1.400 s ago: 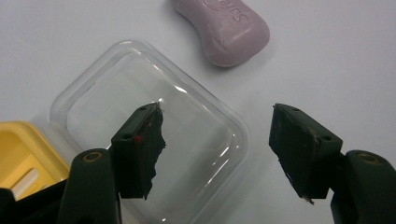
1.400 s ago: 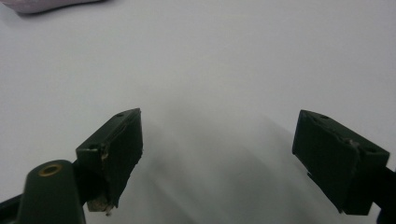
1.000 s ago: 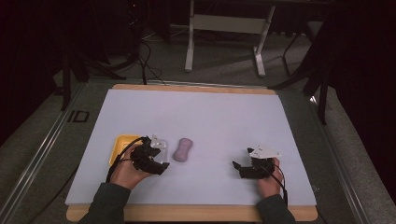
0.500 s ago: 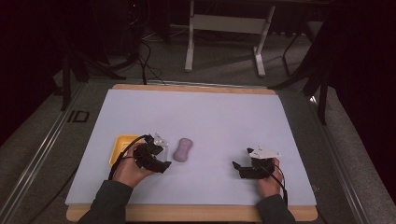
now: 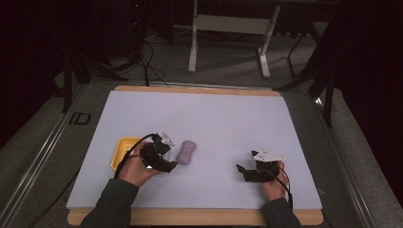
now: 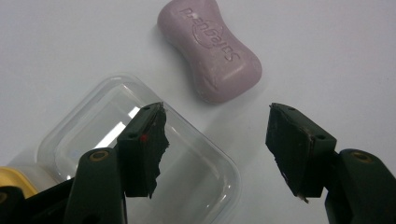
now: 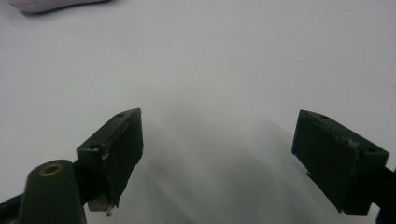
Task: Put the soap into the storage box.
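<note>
The left gripper point(image 6: 215, 154) hung low over the white mat point(image 5: 214, 123), its two black jaws spread wide and holding nothing. In the left gripper view one jaw hung over a clear plastic lid point(image 6: 116, 140) that lay flat on the mat, and the other jaw hung over bare mat to the side. Just beyond the gap between them lay a pinkish-purple bar of soap point(image 6: 210, 49), with raised lettering on its upper face. The soap sat just beside the lid, with a narrow strip of mat between them; whether they touched at any point could not be told. A corner of a yellow dish point(image 6: 14, 179) showed under the near end of the lid.

From the high view the left gripper point(image 5: 164, 159) sat near the front left part of the mat, the person's left hand point(image 5: 135, 168) wrapped around it. The yellow dish point(image 5: 122, 151) lay to its left and the soap point(image 5: 186, 152) just to its right.

The right gripper point(image 5: 244, 172) rested low over the mat, well apart from the soap, held in the right hand point(image 5: 271, 183). In the right gripper view its jaws point(image 7: 217, 154) also stood wide apart over plain mat, and an edge of the soap point(image 7: 56, 4) showed at the top left corner
</note>
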A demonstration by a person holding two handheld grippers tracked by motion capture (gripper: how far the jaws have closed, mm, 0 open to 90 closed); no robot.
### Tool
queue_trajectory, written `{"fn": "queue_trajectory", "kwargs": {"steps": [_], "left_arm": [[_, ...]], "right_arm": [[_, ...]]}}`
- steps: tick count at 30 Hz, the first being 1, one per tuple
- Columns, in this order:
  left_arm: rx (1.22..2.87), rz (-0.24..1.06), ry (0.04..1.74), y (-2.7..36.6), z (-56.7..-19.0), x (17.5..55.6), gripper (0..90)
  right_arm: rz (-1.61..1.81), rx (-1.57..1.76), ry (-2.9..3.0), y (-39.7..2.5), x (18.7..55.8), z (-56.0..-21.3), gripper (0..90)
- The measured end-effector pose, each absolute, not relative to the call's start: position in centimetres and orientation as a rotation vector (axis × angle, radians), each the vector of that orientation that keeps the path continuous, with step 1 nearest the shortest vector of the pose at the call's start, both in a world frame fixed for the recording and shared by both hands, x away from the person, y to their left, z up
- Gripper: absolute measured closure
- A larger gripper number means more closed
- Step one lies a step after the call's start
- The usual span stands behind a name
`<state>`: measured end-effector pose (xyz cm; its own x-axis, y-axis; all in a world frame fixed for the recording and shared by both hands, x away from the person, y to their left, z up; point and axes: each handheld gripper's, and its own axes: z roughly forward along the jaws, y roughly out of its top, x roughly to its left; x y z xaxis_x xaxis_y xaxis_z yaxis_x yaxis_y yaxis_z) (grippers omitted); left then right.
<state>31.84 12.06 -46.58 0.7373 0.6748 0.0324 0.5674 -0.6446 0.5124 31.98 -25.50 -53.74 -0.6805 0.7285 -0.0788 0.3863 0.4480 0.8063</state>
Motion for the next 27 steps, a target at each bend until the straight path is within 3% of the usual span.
{"fn": "queue_trajectory", "kwargs": {"steps": [27], "left_arm": [[2.487,0.283,0.940,9.9,-46.0,33.5,37.0]], "right_arm": [[1.114,0.940,2.286,-25.4,31.9,-53.7,16.1]]}}
